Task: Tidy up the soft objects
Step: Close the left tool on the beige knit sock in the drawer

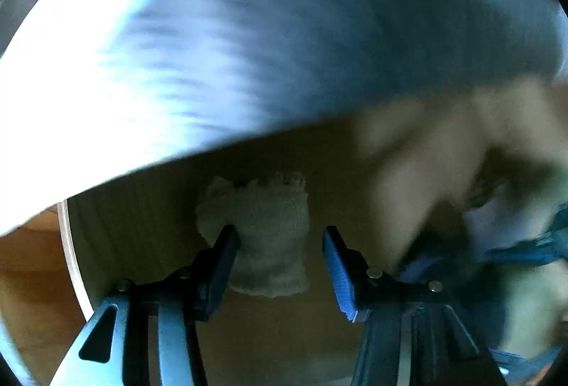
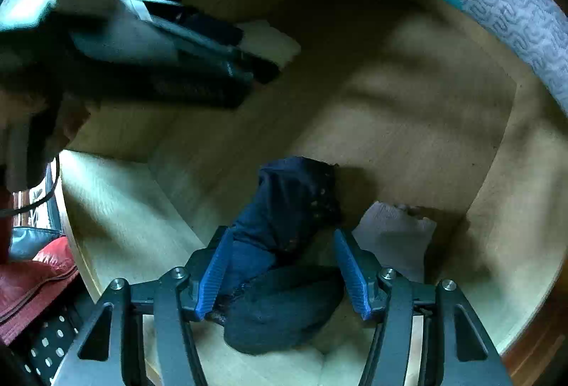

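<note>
The left hand-held gripper is hovering with its jaws spread and pinching nothing. A white sock is lying on the floor of a wooden compartment, straight ahead toward 12 o'clock. Its long axis is running along the reach line, frilly cuff pointing away; the left finger seems to be touching its edge, while the right finger is standing apart. Much of this view is motion-blurred, with a pale blue fabric sweeping across from 9 to 2 o'clock.

The right hand-held gripper is also spread, straddling a dark navy garment bunched between its fingers, not yet clamped. That bundle is stretching from 6 toward 12 o'clock, its far end slightly raised. At 2 o'clock, just beside the right finger, a pale grey sock is lying near the compartment's corner.

By my judgement each gripper is nearest its own item.
</note>
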Action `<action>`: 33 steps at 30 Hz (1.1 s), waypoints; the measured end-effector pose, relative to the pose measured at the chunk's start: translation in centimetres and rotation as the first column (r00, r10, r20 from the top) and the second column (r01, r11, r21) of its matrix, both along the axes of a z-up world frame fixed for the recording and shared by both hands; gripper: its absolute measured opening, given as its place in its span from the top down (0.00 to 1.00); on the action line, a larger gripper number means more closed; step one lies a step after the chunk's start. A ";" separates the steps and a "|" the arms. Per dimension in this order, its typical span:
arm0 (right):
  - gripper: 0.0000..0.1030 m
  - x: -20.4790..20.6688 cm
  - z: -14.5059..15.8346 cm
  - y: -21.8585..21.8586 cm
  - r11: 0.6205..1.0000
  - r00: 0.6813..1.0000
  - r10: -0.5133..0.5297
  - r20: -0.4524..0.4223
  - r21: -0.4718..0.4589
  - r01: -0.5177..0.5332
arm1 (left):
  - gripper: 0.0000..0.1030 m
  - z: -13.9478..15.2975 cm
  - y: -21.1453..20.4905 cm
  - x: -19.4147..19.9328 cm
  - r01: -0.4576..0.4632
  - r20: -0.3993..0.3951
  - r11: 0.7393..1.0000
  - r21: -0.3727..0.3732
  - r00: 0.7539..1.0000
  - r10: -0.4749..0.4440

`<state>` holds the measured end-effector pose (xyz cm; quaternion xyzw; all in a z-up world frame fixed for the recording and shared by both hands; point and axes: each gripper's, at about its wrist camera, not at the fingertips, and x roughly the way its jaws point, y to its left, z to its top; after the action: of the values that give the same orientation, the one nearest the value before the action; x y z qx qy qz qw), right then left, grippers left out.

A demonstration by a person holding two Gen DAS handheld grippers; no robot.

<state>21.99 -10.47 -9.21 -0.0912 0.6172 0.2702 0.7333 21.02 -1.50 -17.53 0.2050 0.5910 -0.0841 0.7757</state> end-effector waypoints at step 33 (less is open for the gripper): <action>0.40 -1.0 -0.2 -0.1 0.999 1.000 -0.011 0.007 0.041 0.011 | 0.35 -0.1 3.3 4.0 -0.023 -0.028 0.989 0.147 0.999 0.027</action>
<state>21.00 -10.53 -9.40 -0.0739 0.6095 0.2785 0.7386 25.01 1.82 -17.67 0.2528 0.6095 -0.0336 0.7506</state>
